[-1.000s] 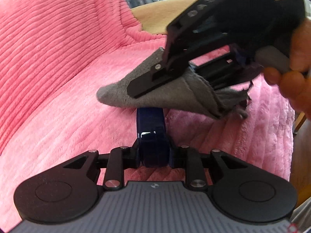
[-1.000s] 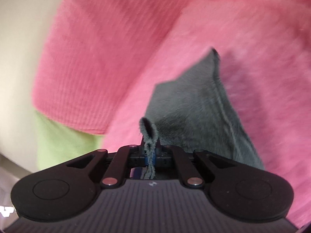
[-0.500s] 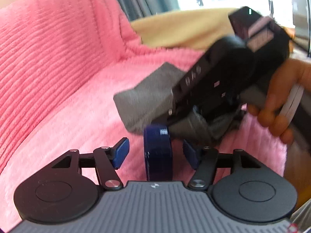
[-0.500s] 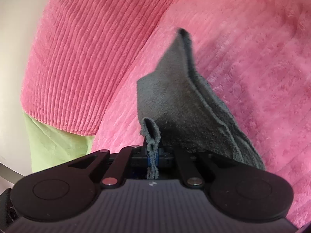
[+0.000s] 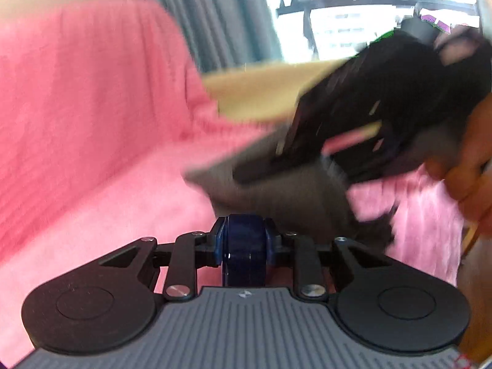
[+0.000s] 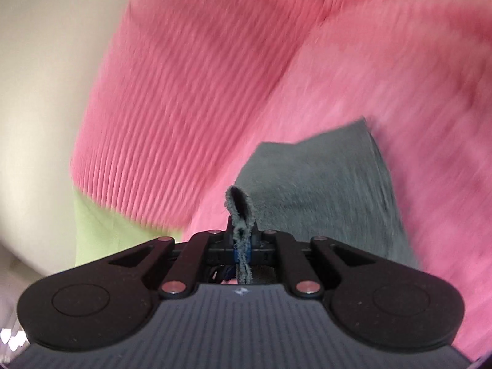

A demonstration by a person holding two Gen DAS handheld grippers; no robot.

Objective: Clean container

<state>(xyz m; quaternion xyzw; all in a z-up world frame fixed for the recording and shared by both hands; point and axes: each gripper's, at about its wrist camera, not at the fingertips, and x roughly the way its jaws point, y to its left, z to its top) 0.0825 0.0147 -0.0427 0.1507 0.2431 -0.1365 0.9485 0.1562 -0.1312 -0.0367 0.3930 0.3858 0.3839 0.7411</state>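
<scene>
Left wrist view, my left gripper [image 5: 244,246] clamped on the dark blue container [image 5: 244,247], its far end hidden under the blurred grey cloth [image 5: 276,196], right wrist view, my right gripper [image 6: 243,246] pinching a cloth fold tight, container hidden, pink blanket [image 6: 215,92] behind.

L wrist view: container [image 5: 243,246] at bottom centre, btwn the left gripper [image 5: 243,240] pads, over the blanket [image 5: 92,153]. Cloth [image 5: 276,190] just above/behind it, centre-right. Right gripper [image 5: 384,117] upper right, on the cloth; hand [image 5: 470,160] at far right edge. Window [image 5: 353,9] top, behind.
</scene>
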